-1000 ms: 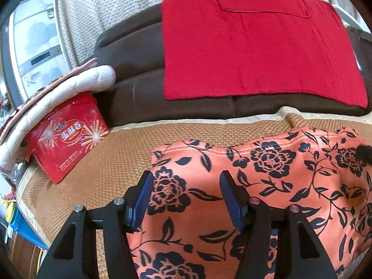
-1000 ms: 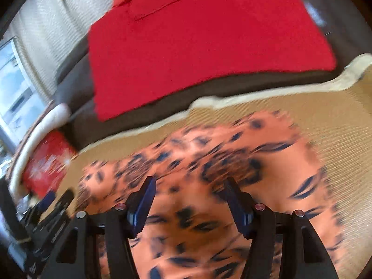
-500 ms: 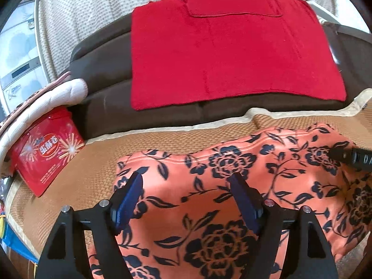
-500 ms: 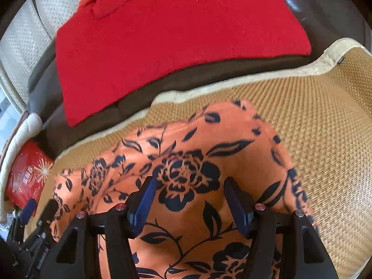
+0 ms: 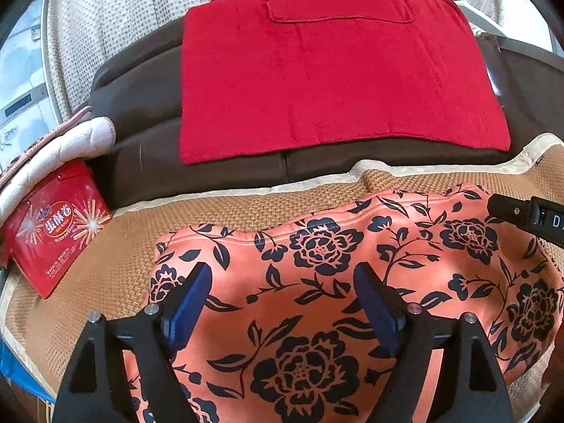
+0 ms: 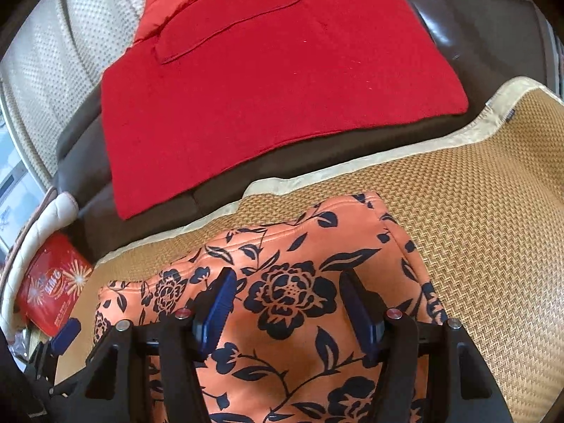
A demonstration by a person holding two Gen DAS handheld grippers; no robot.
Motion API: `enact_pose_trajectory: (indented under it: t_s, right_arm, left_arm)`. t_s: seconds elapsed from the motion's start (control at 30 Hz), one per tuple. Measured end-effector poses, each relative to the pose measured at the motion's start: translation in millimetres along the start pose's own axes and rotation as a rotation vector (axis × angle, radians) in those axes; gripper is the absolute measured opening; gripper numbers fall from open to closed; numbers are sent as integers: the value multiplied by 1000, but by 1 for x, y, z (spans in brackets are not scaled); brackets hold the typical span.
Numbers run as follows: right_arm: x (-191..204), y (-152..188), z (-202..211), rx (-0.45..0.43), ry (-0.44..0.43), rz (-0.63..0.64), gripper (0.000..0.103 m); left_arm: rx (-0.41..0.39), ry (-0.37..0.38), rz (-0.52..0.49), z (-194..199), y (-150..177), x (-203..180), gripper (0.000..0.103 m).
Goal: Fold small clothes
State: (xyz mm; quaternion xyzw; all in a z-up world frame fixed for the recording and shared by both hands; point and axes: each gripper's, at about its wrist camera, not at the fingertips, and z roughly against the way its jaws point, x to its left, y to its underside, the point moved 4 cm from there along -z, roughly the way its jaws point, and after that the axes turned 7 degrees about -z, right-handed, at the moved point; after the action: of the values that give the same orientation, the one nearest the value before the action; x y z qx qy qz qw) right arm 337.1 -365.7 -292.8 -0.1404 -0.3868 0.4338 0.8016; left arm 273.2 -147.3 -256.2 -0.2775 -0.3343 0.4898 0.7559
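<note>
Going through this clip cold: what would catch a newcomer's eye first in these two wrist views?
First, the orange garment with black flowers, spread on the woven mat right under both grippers. Next, the big red cloth draped over the brown sofa back behind it. A red snack box leans at the mat's left edge.
</note>
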Motion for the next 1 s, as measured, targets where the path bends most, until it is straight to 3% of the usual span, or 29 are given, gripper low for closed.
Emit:
enact_pose_trajectory:
  t_s: [0.2,0.47,0.83,1.0]
  right_arm:
    - [10,6,-3,14,-11,30,65]
    - [17,10,-8,31,-25,35,65]
    - [47,24,-12,52,-63,95,65]
    - [69,31,-12,52,-118,125,65]
  left_arm:
    - [29,12,11,-3,3,4,83]
    - [50,-52,23,-7,9,25,83]
    - [2,-119,41,5,10,51,83]
    - [-27,-165,85,12,11,75,83]
